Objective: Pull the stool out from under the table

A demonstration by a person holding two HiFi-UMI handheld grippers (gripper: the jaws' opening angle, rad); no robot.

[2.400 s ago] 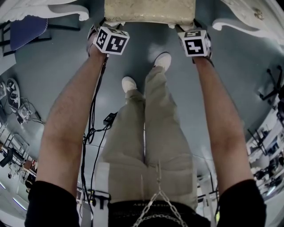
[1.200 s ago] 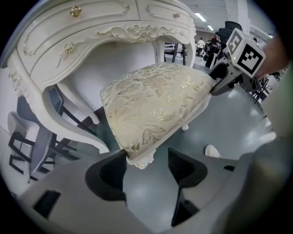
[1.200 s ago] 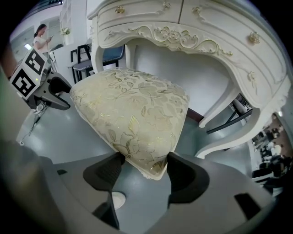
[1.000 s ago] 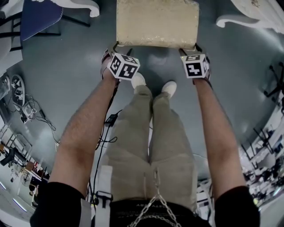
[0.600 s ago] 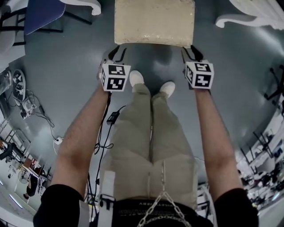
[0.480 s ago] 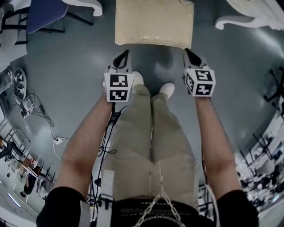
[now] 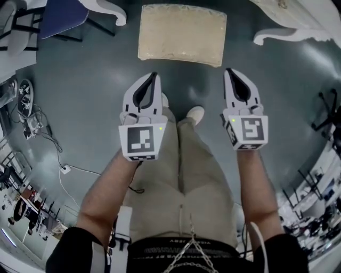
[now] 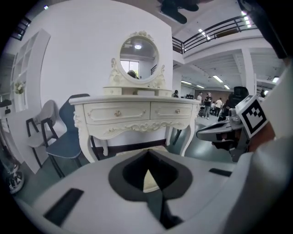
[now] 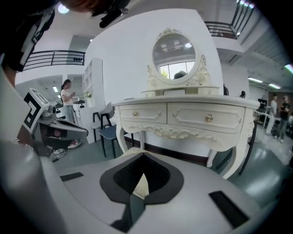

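Note:
The stool [image 7: 182, 34], with a beige cushioned top, stands on the grey floor in front of the white dressing table, whose curved legs [image 7: 109, 10] flank it. My left gripper [image 7: 154, 74] and right gripper [image 7: 229, 70] hover short of the stool's near edge, apart from it, both shut with nothing between the jaws. In the left gripper view the shut left gripper [image 8: 149, 153] points at the table [image 8: 137, 114], and a sliver of the stool [image 8: 149, 180] shows through its cut-out. The right gripper [image 9: 144, 155] likewise faces the table [image 9: 183, 116] and the stool [image 9: 140, 185].
A blue chair [image 7: 58, 13] stands left of the table, with a grey one [image 8: 39, 132] beside it. Cables [image 7: 64, 169] trail over the floor at the left. The person's legs and shoes [image 7: 196, 113] are between the grippers. Office chairs and people are far off right.
The stool came out from under the table with both grippers at its front corners. Both then let go, shut, and drew back toward the person.

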